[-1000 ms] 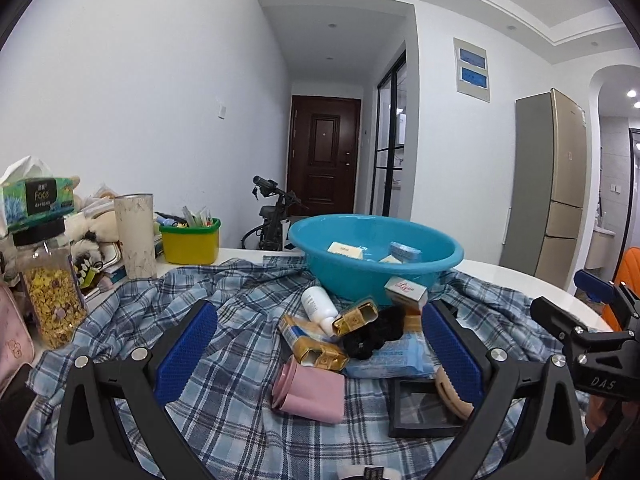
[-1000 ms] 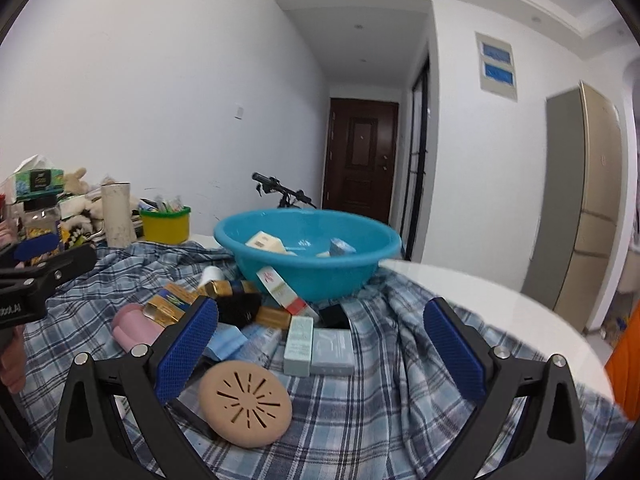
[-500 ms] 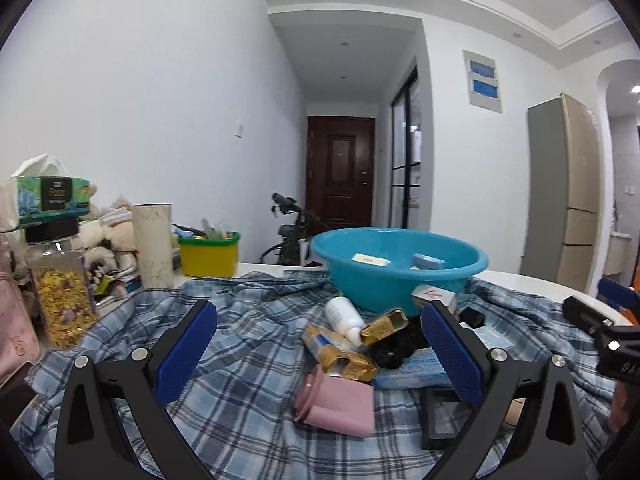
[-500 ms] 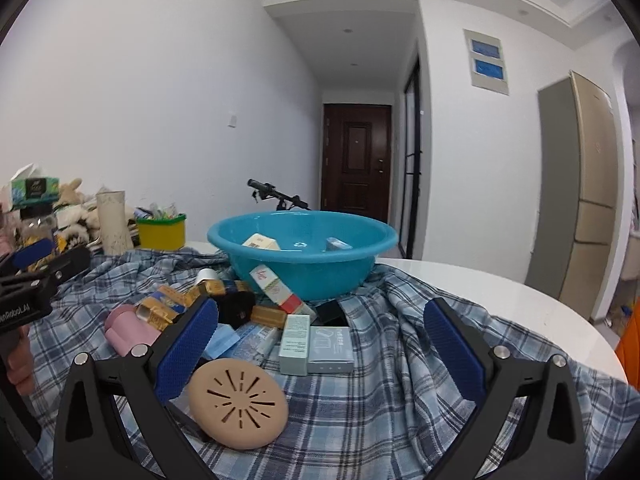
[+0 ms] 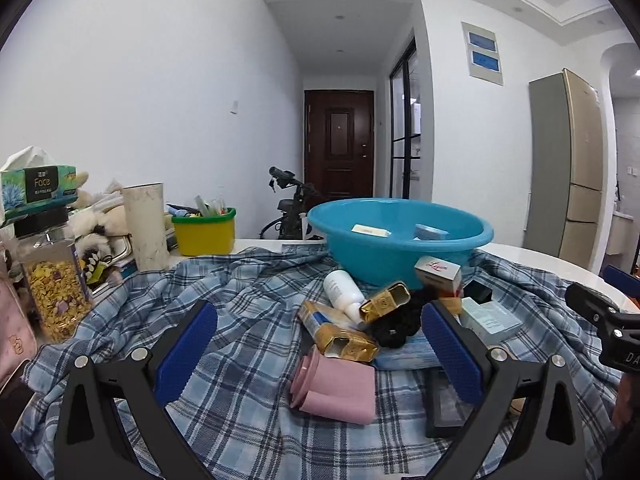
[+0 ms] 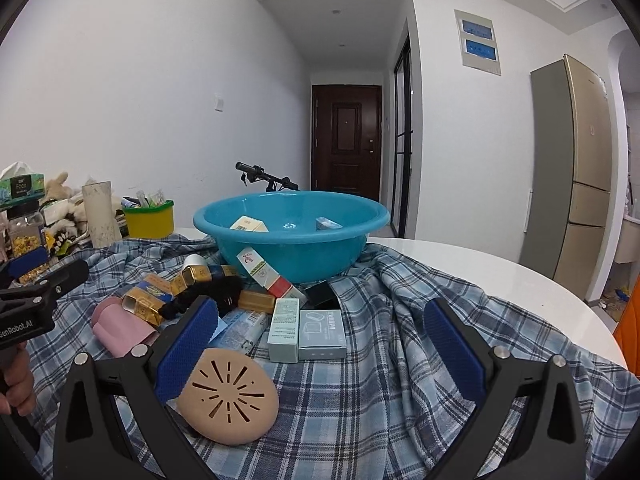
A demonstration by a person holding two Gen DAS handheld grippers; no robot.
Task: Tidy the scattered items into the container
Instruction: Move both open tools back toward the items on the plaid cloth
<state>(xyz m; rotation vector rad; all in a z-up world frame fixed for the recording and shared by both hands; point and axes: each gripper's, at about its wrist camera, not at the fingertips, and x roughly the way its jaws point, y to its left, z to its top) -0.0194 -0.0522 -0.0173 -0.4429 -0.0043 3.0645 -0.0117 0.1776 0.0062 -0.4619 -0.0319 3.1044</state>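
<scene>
A blue basin [image 5: 400, 256] [image 6: 292, 256] stands on a plaid cloth with two small boxes inside. In front of it lies a heap: a pink roll [image 5: 336, 388] [image 6: 120, 328], gold boxes [image 5: 340, 332], a white bottle [image 5: 340, 290], a black scrunchie [image 5: 396, 326], a red and white box [image 6: 264, 274], two pale boxes [image 6: 304, 328] and a tan round slotted disc [image 6: 228, 396]. My left gripper [image 5: 317, 332] is open, low before the pink roll. My right gripper [image 6: 320, 332] is open, with the disc by its left finger. Neither holds anything.
At the left edge of the table stand a cereal jar [image 5: 52, 292], a tissue box [image 5: 38, 190], a tall cup [image 5: 146, 226] and a yellow tub [image 5: 204, 232]. Bare white tabletop [image 6: 500, 276] shows at the right. A hand [image 6: 16, 384] holds the left gripper's handle.
Both cameras drifted slightly, the left one to the left so the heap sits a little further right in its view. The items lie where they were. Both grippers stayed open.
</scene>
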